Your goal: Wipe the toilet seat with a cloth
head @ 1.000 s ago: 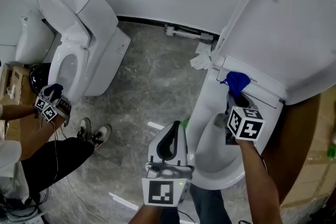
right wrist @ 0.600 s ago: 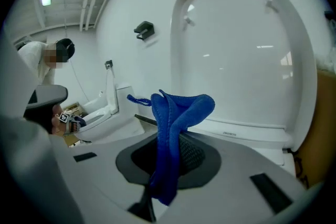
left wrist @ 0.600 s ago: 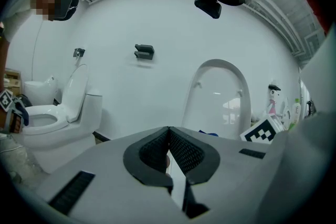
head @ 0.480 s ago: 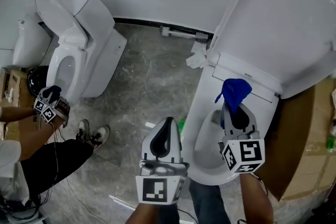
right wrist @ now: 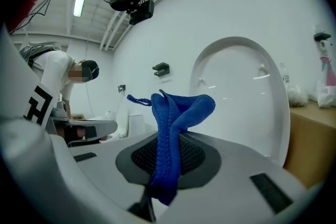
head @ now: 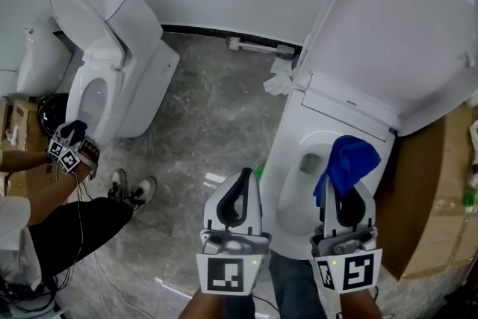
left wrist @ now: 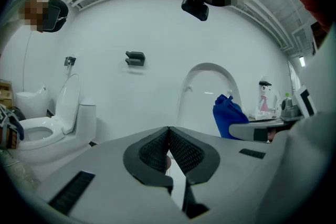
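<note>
The white toilet has its seat (head: 293, 169) down and its lid (head: 403, 41) raised to the upper right in the head view; the lid (right wrist: 247, 92) shows ahead in the right gripper view. My right gripper (head: 342, 187) is shut on a blue cloth (head: 347, 164), which bunches above the jaw tips (right wrist: 173, 118) and hangs over the bowl's near right side, clear of the seat. My left gripper (head: 240, 190) is shut with nothing in it, held over the floor left of the bowl; its jaws (left wrist: 168, 136) meet at the tips. The blue cloth (left wrist: 228, 115) shows at the right there.
A second white toilet (head: 112, 63) stands at the upper left, where another person (head: 45, 198) crouches with a gripper (head: 71, 149). A crumpled white paper (head: 280, 78) lies by the wall. A brown cardboard box (head: 429, 213) stands at the right. The floor (head: 209, 123) is grey marble.
My right gripper has pulled back toward me with the blue cloth, from the hinge area behind the seat to above the bowl's near right side. The left gripper has barely moved.
</note>
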Motion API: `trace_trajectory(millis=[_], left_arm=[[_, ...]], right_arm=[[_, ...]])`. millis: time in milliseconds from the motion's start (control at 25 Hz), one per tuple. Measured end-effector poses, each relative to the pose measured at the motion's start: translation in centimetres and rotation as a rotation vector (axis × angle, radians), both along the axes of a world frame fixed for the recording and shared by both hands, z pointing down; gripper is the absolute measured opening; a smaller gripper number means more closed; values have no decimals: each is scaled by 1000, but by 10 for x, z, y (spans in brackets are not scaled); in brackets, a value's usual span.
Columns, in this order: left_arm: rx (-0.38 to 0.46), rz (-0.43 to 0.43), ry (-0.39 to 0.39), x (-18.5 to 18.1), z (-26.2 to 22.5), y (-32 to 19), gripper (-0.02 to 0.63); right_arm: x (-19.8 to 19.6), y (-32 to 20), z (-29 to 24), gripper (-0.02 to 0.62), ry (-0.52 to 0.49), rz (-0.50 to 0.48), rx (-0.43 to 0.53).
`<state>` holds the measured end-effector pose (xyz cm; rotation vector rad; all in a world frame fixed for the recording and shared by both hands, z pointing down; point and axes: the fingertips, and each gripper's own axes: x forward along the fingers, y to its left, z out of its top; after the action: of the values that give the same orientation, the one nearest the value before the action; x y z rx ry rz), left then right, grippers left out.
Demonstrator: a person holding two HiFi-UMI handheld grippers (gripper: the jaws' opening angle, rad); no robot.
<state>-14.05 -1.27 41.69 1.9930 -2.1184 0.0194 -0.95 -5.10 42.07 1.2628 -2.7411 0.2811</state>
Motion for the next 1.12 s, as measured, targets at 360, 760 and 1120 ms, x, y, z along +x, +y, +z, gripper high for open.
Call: trace_trajectory(millis=[360,760,1120], left_arm=[[2,-3,-8,0,-1,5,15],[34,-1,-20,1,-3,0,15],[18,22,-38,8,-1,3,15]], right_arm=[[2,8,-11,71,-12,9,44],[2,3,-4,71,-7,12,56],[3,6,-3,71,-18,5,45]])
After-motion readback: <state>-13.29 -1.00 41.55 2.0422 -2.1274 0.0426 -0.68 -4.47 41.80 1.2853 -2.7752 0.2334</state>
